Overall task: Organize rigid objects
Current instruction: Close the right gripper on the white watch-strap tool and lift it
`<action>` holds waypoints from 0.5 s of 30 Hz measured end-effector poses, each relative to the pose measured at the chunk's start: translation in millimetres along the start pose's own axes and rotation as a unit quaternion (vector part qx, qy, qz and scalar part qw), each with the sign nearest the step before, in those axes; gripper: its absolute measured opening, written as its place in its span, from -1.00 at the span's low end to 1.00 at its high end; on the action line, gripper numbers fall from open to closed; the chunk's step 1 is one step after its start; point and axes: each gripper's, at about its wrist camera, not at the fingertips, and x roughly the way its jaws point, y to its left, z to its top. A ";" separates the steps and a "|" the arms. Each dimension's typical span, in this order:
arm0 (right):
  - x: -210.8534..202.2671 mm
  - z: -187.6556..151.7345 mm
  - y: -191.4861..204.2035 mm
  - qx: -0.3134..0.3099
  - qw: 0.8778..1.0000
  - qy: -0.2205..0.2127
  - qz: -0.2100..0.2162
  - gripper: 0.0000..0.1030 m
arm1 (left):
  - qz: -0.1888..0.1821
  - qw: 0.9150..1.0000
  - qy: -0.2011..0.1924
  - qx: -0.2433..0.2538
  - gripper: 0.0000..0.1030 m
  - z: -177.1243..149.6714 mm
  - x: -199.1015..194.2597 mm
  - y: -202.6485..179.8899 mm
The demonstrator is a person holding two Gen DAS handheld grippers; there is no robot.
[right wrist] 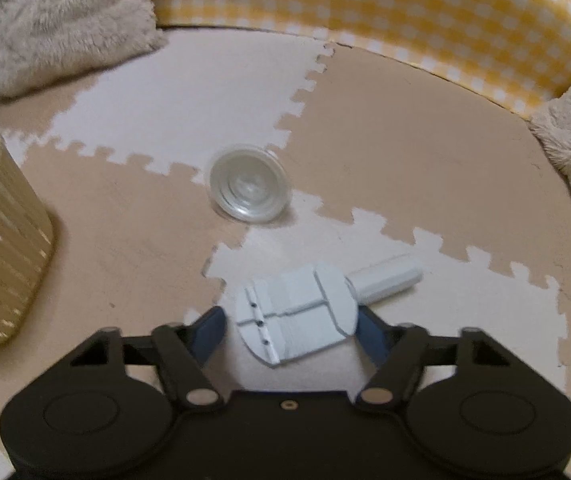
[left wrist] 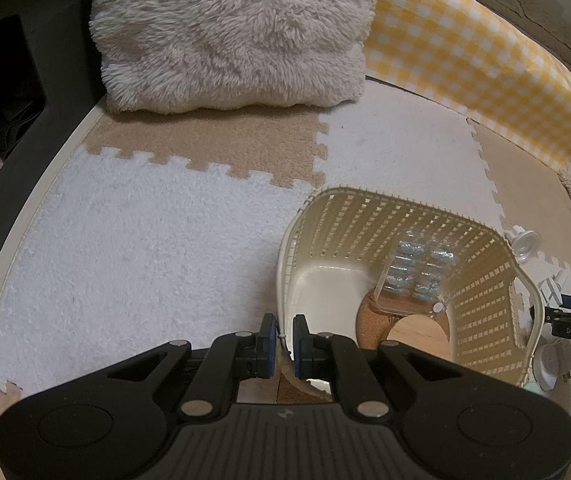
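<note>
Rigid objects are partly gathered at this moment: a cream lattice basket, lower right of centre in the left wrist view, already holds a clear plastic case of small pale-blue pieces leaning against its far wall and a cork-and-wood ring lying on its floor. The left gripper, at the bottom centre of that view, has its jaws drawn narrow onto the basket's near rim, one pad inside the wall and one outside, and appears to steady the basket. Three items at least are not yet collected. In the right wrist view a pale-blue tool with a cylindrical handle lies on the foam floor mat at lower centre; the right gripper straddles its flat body at medium width. The right-hand pad seems at the tool's edge, the left-hand pad stands apart from it, so no firm grip is shown. A clear round funnel-shaped cup lies on its side at the centre of that frame, well apart from the basket at the left edge. A white round thing, partly hidden, sits beside the basket at the right edge of the left wrist view. By this evidence the task stands roughly midway, with the tool as the item now in hand.
</note>
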 end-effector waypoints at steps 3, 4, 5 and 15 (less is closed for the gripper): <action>-2.4 1.6 -0.7 0.008 1.000 -0.002 -0.004 0.28 | 0.000 1.000 0.000 0.000 -0.82 -0.2 -0.4 -0.5; -3.5 2.3 -0.4 0.007 1.000 -0.006 -0.006 0.28 | 0.000 1.000 0.000 0.000 -0.82 -0.2 -0.3 -0.6; -5.5 2.9 0.1 0.008 1.000 -0.011 -0.008 0.28 | 0.000 1.000 0.000 0.000 -0.82 -0.2 -0.4 -0.6; -23.1 10.7 6.6 0.016 0.999 -0.036 -0.012 0.26 | 0.001 1.000 -0.001 0.002 -0.82 -0.2 -0.7 -0.9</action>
